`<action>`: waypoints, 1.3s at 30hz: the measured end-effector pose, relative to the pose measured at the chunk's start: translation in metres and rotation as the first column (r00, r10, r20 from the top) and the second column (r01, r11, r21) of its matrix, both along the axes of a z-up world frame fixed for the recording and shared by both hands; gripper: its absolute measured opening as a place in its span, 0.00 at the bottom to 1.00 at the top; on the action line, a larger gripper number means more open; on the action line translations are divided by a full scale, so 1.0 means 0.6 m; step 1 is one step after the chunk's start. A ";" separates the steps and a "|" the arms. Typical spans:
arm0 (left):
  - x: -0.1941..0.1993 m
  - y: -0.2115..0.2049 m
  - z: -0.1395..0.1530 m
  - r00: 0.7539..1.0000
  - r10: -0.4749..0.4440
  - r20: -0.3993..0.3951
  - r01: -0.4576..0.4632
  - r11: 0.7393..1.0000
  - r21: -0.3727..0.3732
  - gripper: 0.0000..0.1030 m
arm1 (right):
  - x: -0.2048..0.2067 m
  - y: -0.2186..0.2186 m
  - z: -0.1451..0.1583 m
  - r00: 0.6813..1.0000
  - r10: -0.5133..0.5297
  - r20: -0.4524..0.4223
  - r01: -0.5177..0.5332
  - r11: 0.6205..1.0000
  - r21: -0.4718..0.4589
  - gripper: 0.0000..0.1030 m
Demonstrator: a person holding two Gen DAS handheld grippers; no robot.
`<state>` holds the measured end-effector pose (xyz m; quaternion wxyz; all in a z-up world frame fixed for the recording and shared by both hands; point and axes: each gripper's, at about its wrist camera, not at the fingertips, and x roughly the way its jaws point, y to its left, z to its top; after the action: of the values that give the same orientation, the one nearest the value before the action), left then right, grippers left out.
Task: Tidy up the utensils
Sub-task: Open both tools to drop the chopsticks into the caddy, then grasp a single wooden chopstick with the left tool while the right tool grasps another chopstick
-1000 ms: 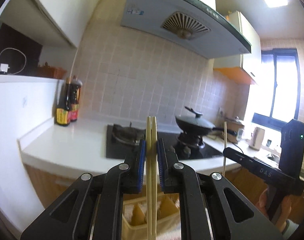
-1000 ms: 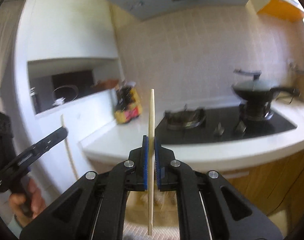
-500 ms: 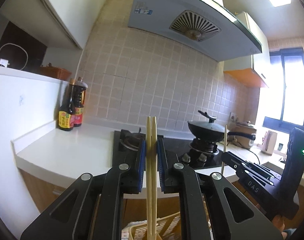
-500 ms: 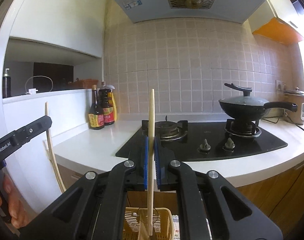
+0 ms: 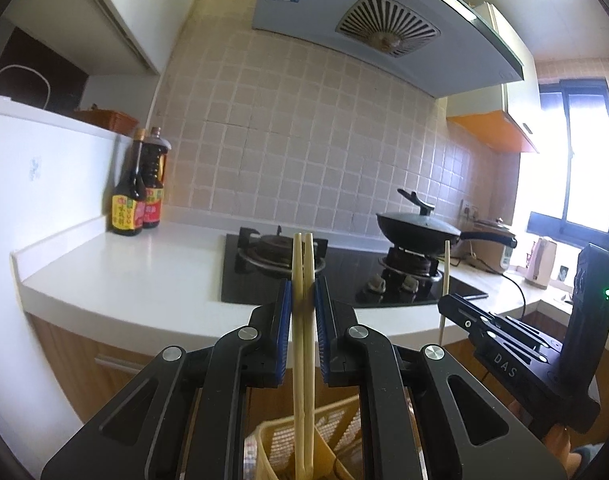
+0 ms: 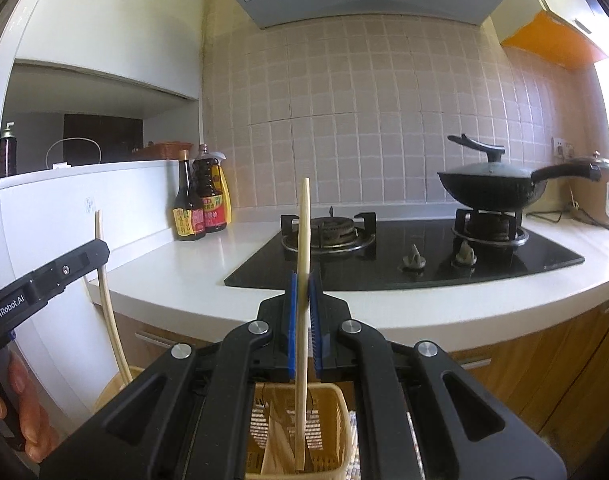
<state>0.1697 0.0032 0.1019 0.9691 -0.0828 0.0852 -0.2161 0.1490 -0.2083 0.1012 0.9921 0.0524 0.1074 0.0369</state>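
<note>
My left gripper (image 5: 303, 300) is shut on a pair of pale wooden chopsticks (image 5: 303, 360) held upright, their lower ends down inside a yellow slotted utensil holder (image 5: 336, 440). My right gripper (image 6: 302, 292) is shut on a single upright chopstick (image 6: 303, 280) whose lower tip hangs in the yellow utensil holder (image 6: 332, 432) below it. In the left wrist view the right gripper (image 5: 448, 304) shows at the right with its chopstick (image 5: 445, 272). In the right wrist view the left gripper (image 6: 100, 248) shows at the left with its chopsticks (image 6: 108, 300).
A white counter (image 6: 208, 256) carries a black gas hob (image 6: 404, 256), a lidded black wok (image 6: 492, 188) and sauce bottles (image 6: 202, 196). A range hood (image 5: 364, 28) hangs above. Wooden cabinet fronts (image 6: 544, 360) stand behind the holder. A person's hand (image 6: 20, 408) grips the left handle.
Both grippers have sunk with their chopsticks still held. The yellow holder has come up into view beneath each, and the chopstick ends now reach into it.
</note>
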 end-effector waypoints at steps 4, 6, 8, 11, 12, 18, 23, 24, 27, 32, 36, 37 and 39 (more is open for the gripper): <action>-0.007 0.003 -0.009 0.999 -0.028 -0.023 0.028 1.000 0.007 0.11 | -0.014 -0.006 -0.006 0.999 0.021 -0.027 -0.020 1.000 0.022 0.05; -0.015 0.004 -0.012 0.999 -0.041 -0.028 0.042 0.999 0.012 0.15 | -0.023 -0.009 -0.009 0.998 0.036 -0.050 -0.034 0.999 0.032 0.05; -0.027 0.007 -0.011 0.998 -0.050 -0.030 0.051 0.998 0.021 0.23 | -0.034 -0.009 -0.011 0.996 0.050 -0.068 -0.048 0.998 0.029 0.05; -0.048 0.016 -0.006 0.997 -0.062 -0.034 0.063 0.998 0.024 0.36 | -0.060 -0.013 -0.014 0.991 0.085 -0.108 -0.081 0.996 0.039 0.05; -0.056 0.021 -0.005 0.997 -0.069 -0.039 0.070 0.997 0.022 0.40 | -0.067 -0.014 -0.014 0.989 0.094 -0.117 -0.089 0.995 0.044 0.06; -0.108 0.043 0.004 0.995 -0.086 -0.052 0.087 0.996 0.014 0.53 | -0.118 -0.022 -0.012 0.968 0.148 -0.203 -0.137 0.988 0.064 0.27; -0.153 0.056 0.011 0.995 -0.079 -0.054 0.082 0.996 0.046 0.57 | -0.147 -0.044 -0.004 0.950 0.181 -0.253 -0.150 0.979 0.138 0.37; -0.161 0.058 0.011 0.995 -0.080 -0.066 0.084 0.995 0.055 0.58 | -0.154 -0.050 -0.002 0.947 0.179 -0.268 -0.143 0.978 0.149 0.44; -0.175 0.064 0.007 0.991 -0.087 -0.100 0.094 0.993 0.066 0.58 | -0.166 -0.056 0.002 0.941 0.156 -0.300 -0.121 0.984 0.132 0.45; -0.178 0.075 -0.019 0.970 -0.111 -0.216 0.130 0.989 0.076 0.58 | -0.175 -0.054 -0.011 0.909 0.099 -0.405 -0.075 0.994 0.076 0.45; -0.160 0.067 -0.059 0.922 -0.125 -0.366 0.177 0.978 0.110 0.58 | -0.159 -0.038 -0.049 0.814 0.110 -0.571 -0.085 0.994 0.070 0.44; -0.153 0.063 -0.073 0.902 -0.128 -0.412 0.194 0.974 0.121 0.58 | -0.153 -0.032 -0.062 0.781 0.106 -0.615 -0.089 0.994 0.059 0.44; -0.136 0.055 -0.107 0.853 -0.122 -0.508 0.221 0.965 0.139 0.57 | -0.142 -0.019 -0.089 0.720 0.109 -0.685 -0.103 0.993 0.050 0.44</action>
<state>0.0880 0.0360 0.0375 0.8948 -0.0333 0.3581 -0.2645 0.0635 -0.2200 0.0480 0.8780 0.0604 0.4693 0.0720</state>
